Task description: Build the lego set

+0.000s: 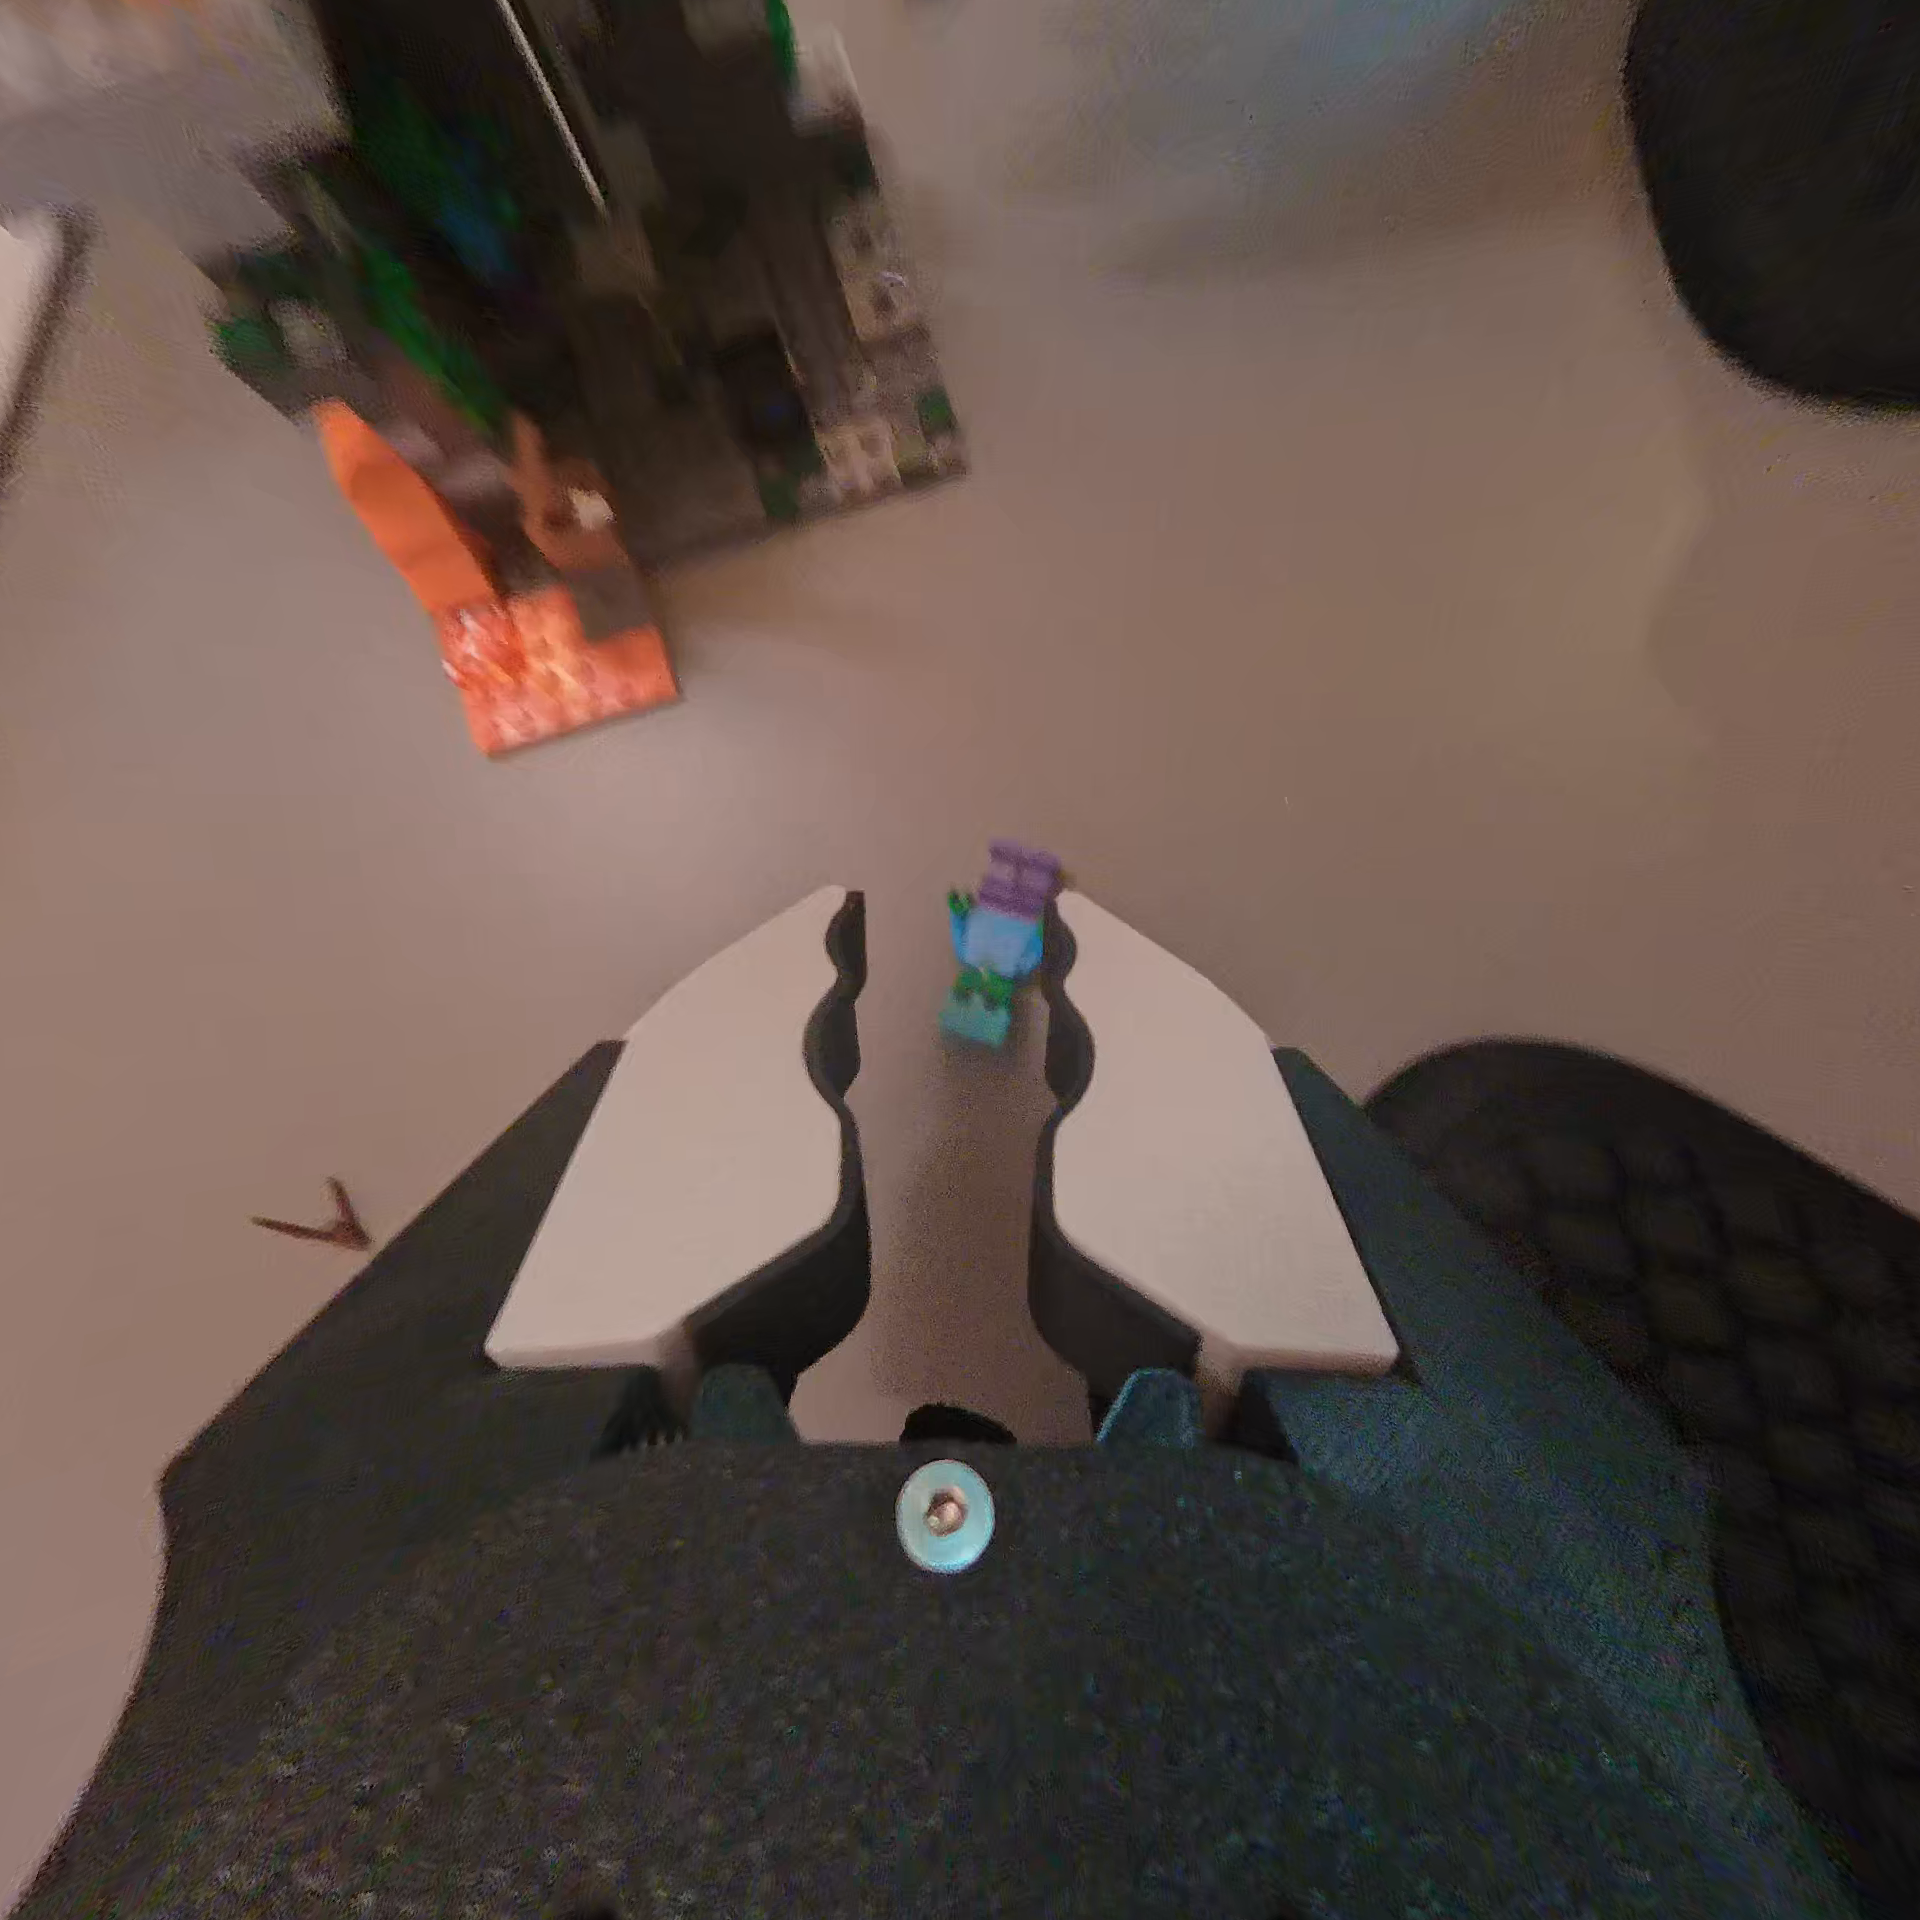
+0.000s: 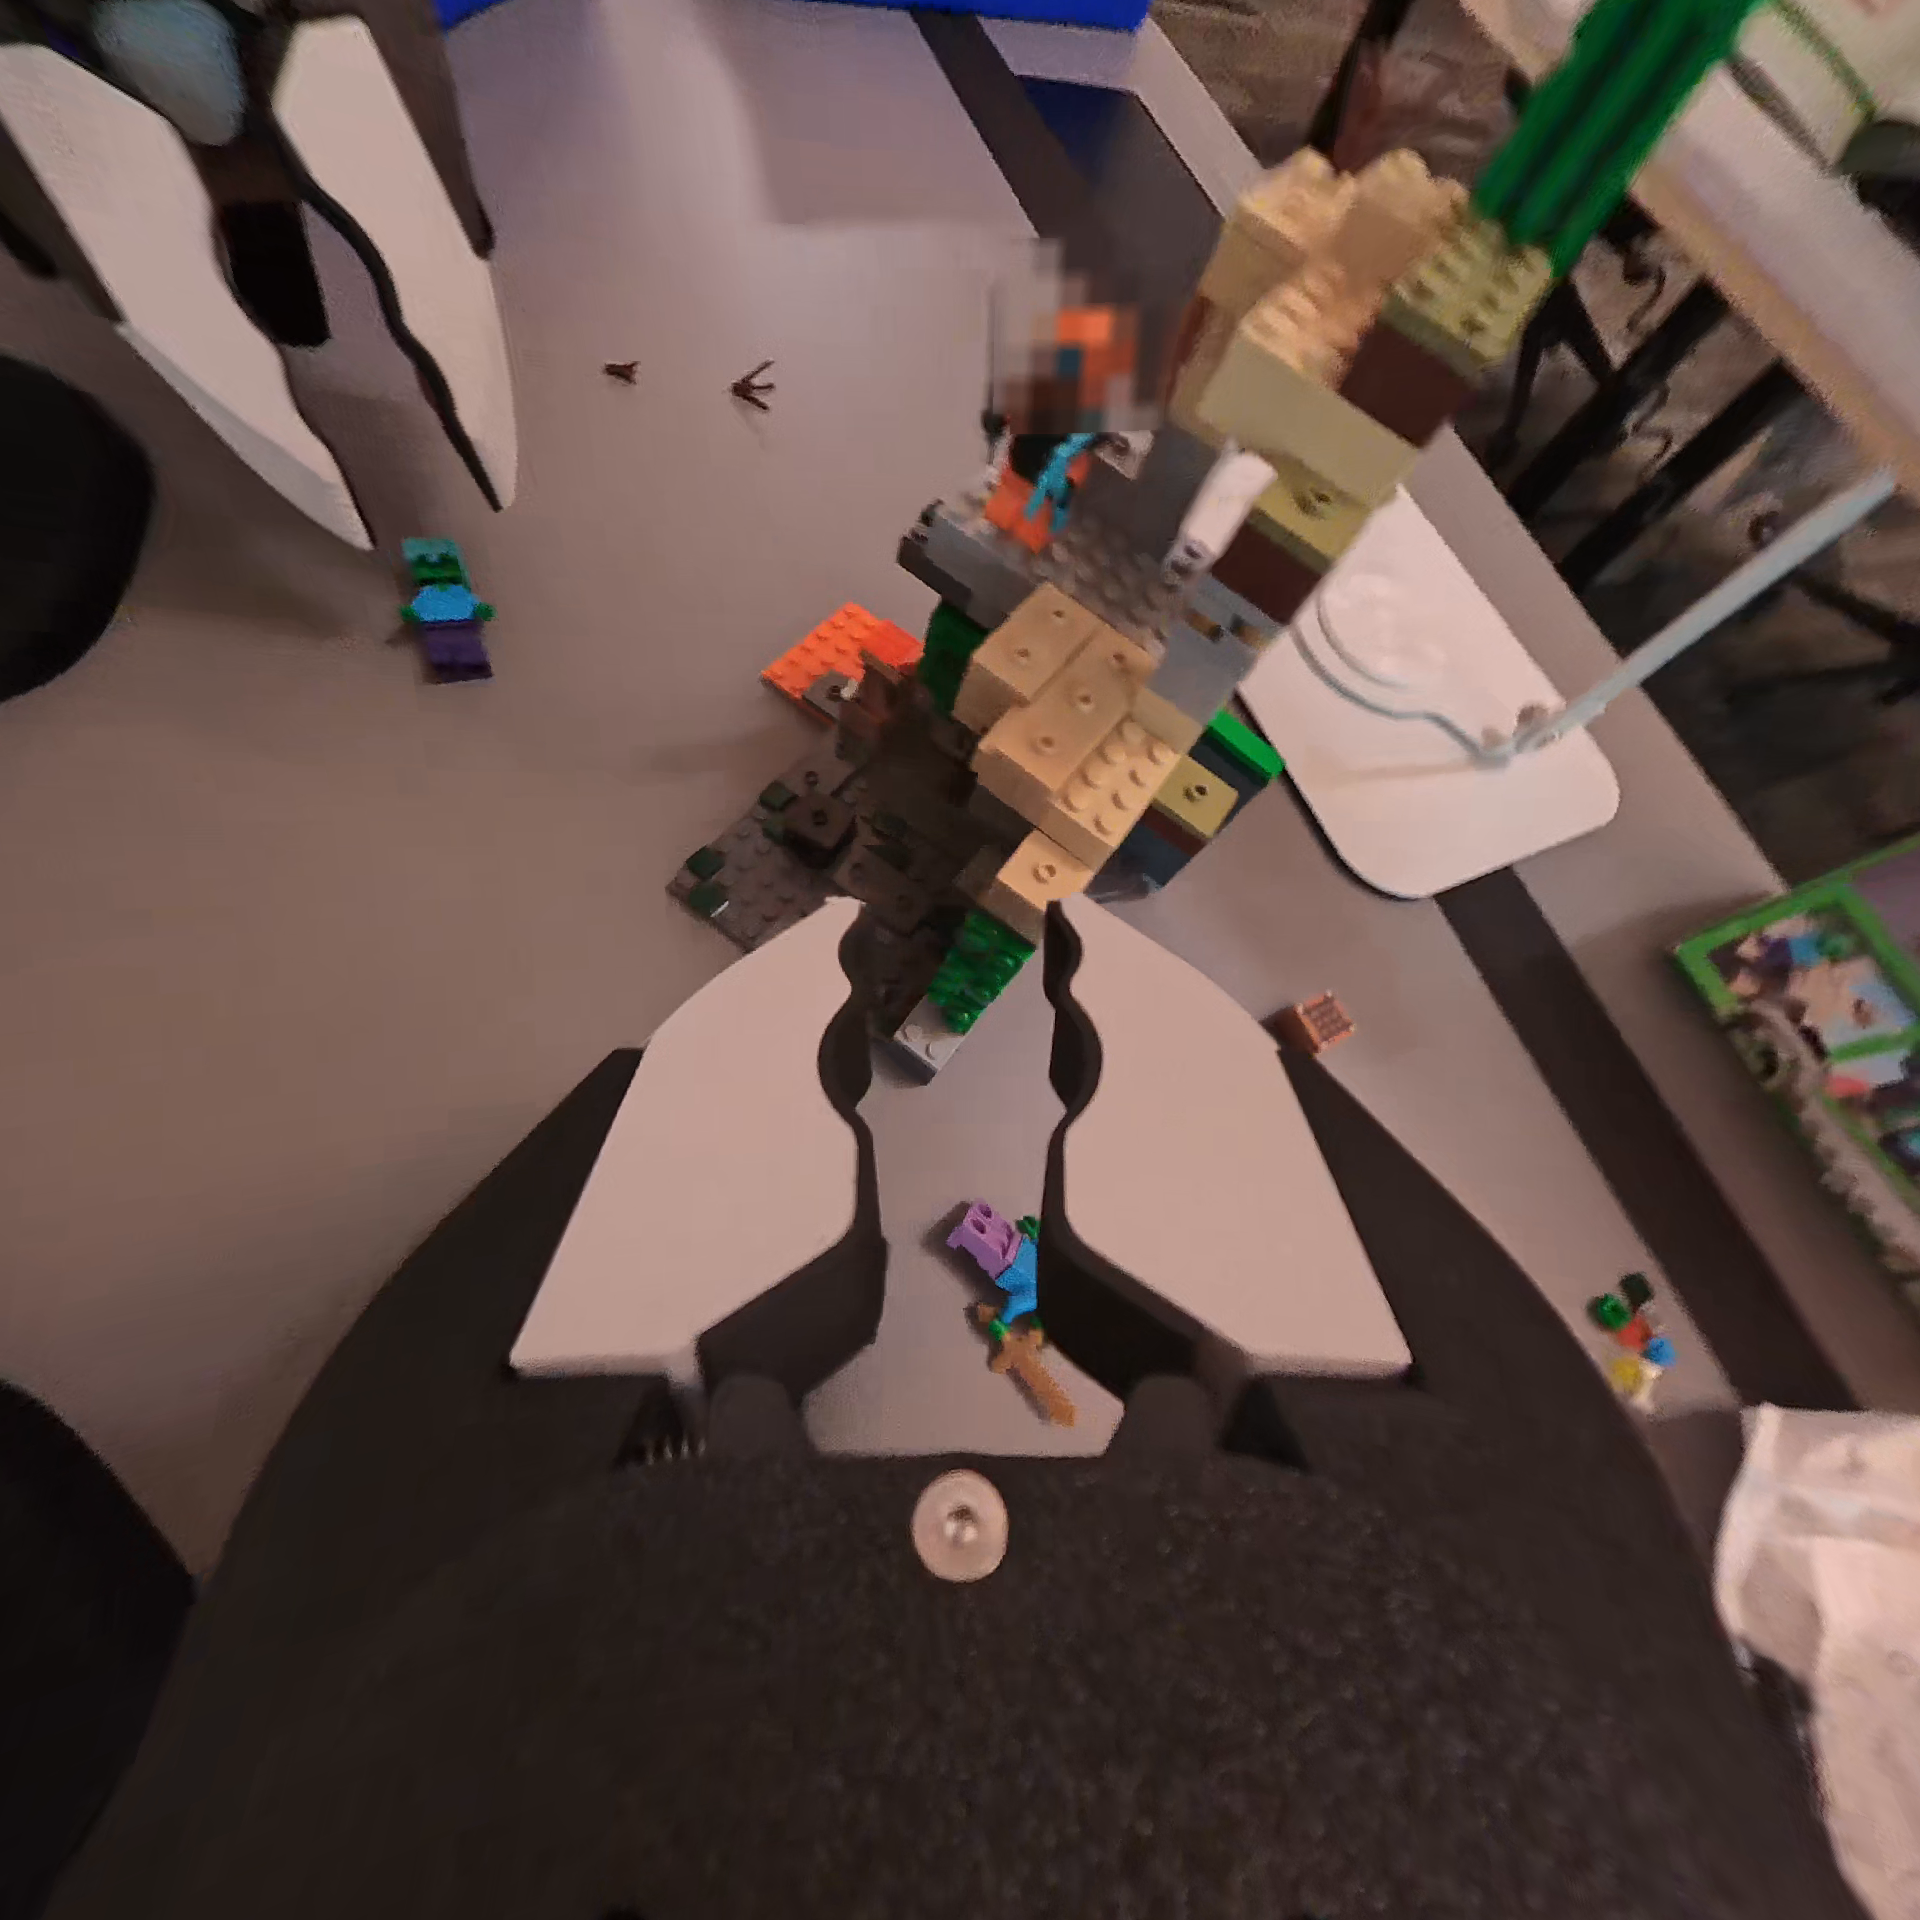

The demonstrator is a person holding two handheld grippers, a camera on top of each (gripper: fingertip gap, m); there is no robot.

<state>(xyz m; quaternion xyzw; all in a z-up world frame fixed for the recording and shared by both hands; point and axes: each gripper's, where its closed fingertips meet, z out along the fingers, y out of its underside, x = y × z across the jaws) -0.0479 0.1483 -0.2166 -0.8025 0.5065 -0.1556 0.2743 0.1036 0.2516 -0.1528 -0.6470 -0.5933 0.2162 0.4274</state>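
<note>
The left tool (image 1: 961,904) is spread, holding nothing. A zombie figure (image 1: 994,940) lies flat on the bench (image 1: 1299,675) between its tips, just beside the right finger (image 1: 1174,1132); contact cannot be confirmed. The figure's long axis runs along the fingers, purple legs pointing away from the camera and head toward it.

The right tool (image 2: 951,914) is also spread and empty. A second figure (image 2: 1003,1262) lies on the bench between its fingers, near their base, purple legs forward and to the left, with a tan sword (image 2: 1034,1371) trailing toward the camera.

The build (image 2: 1039,727) stands on the bench ahead of the right tool tips: a dark grey baseplate, an orange plate, tan bricks and green parts, tilted in the wide-angle picture.

Shown in the right wrist view only: the left tool (image 2: 436,509) from outside with the zombie figure (image 2: 447,608) just below its tips, a white stand base (image 2: 1455,790), a small brown piece (image 2: 1314,1023), a cluster of loose small parts (image 2: 1631,1340) and a green booklet (image 2: 1829,1049).

The left wrist view shows the build (image 1: 582,395) only as a blurred mass, and a small dark mark (image 1: 322,1226) on the bench.
</note>
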